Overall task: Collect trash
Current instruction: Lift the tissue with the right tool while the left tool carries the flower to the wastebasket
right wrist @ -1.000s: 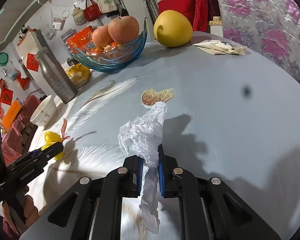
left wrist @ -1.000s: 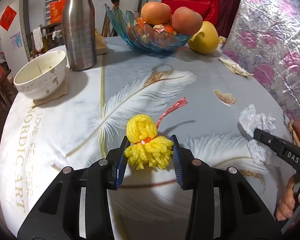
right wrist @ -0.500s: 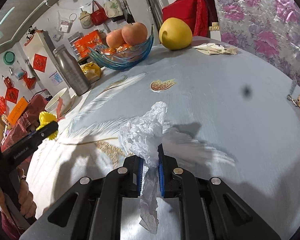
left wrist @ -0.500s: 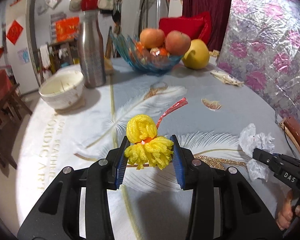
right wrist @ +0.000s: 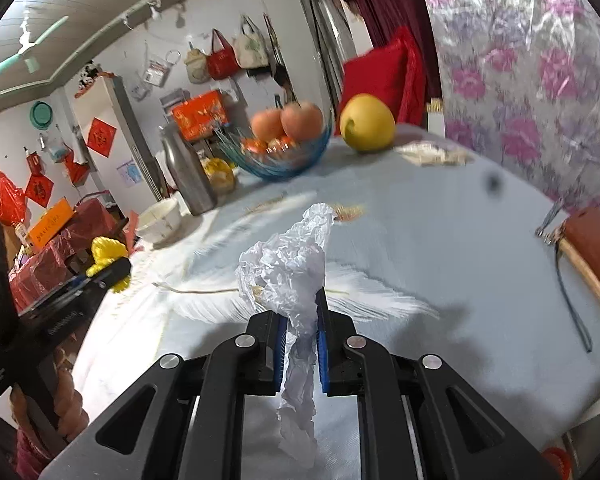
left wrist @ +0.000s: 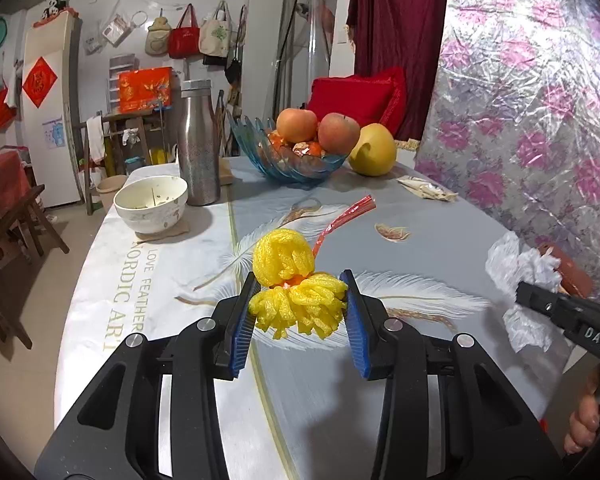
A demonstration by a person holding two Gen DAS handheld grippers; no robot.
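Feather-printed cloth covers the round table (left wrist: 172,280), where a blue fruit bowl (left wrist: 288,160) serves as landmark: a steel bottle (left wrist: 198,144) and a used white bowl (left wrist: 151,202) are seen to its left, a torn wrapper (left wrist: 426,191) to its right. Well in front of the bowl, yellow foam netting (left wrist: 296,288) is clamped in the left gripper (left wrist: 298,320) and crumpled white plastic (right wrist: 288,272) is pinched tight in the right gripper (right wrist: 300,348). Both pieces are held above the cloth, probably so that they can be carried off together to a bin, which is not seen.

A yellow foam net (left wrist: 296,280) and white crumpled plastic (right wrist: 288,276) sit between blue-padded black grippers. The tablecloth (left wrist: 420,248) is pale grey with white feathers; 2 orange-red apples (left wrist: 318,128) fill a blue glass bowl (left wrist: 284,160).
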